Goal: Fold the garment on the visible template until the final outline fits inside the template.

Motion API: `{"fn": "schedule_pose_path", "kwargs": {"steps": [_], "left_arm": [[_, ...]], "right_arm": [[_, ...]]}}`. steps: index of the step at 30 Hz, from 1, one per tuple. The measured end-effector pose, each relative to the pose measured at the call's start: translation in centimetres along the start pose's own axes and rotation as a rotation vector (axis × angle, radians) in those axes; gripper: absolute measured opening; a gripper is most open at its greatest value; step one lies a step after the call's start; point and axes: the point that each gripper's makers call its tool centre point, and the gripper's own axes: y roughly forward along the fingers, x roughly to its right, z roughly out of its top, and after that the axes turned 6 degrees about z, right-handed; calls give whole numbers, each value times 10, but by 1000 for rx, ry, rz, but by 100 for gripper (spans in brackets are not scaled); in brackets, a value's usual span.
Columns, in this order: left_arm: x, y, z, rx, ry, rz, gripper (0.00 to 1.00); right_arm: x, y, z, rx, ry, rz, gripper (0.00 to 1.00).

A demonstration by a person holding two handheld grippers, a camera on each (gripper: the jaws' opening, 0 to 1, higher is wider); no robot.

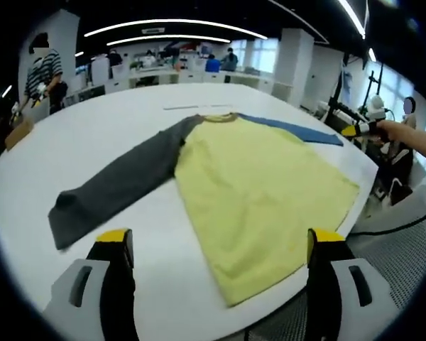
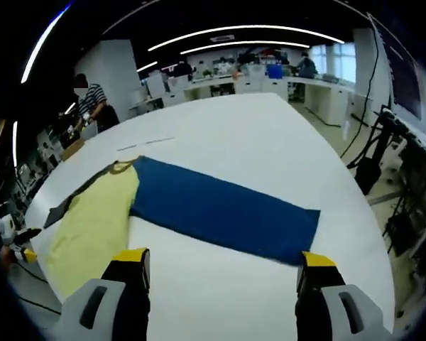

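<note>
Garment (image 1: 263, 192) is being shown spread flat on the white worktop (image 1: 128, 121), its yellow body lying at the worktop's near edge, the grey sleeve (image 1: 117, 188) stretched out to one side of the body and the blue sleeve (image 2: 224, 209) to the other. No template outline is being made out on the worktop around the garment, so whether the cloth is lying within it cannot be told.

The main risk is being judged to lie at the hem: the body's lower corner is sitting right at the worktop's edge, and a careless tug toward that edge could be dragging cloth over it and out of the workspace. A sleeve pinched through one layer only is likely to be folding crookedly, leaving the outline wider than wanted. Both sleeves are lying well apart from each other, so each is probably needing its own fold.

The left gripper (image 1: 220, 249) is being held low over the worktop, just short of the body's hem, jaws apart and nothing between them. The right gripper (image 2: 220, 273) is being held just short of the blue sleeve's cuff end, jaws likewise apart and empty. In the left gripper view the right gripper is also being seen beyond the blue sleeve, carried in a hand (image 1: 397, 133).
</note>
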Motion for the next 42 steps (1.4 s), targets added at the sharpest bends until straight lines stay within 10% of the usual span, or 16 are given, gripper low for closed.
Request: {"fn": "schedule_pose_path", "kwargs": {"steps": [13, 21, 34, 42], "left_arm": [[3, -2, 0, 3, 7, -5, 97], [2, -2, 3, 10, 28, -3, 95], [1, -5, 1, 7, 48, 6, 93], [1, -6, 0, -1, 87, 10, 91]], "right_arm": [[80, 23, -5, -39, 70, -113, 49], [93, 26, -18, -56, 103, -215, 29], [97, 27, -17, -84, 51, -253, 16], [53, 3, -26, -95, 93, -263, 13]]}}
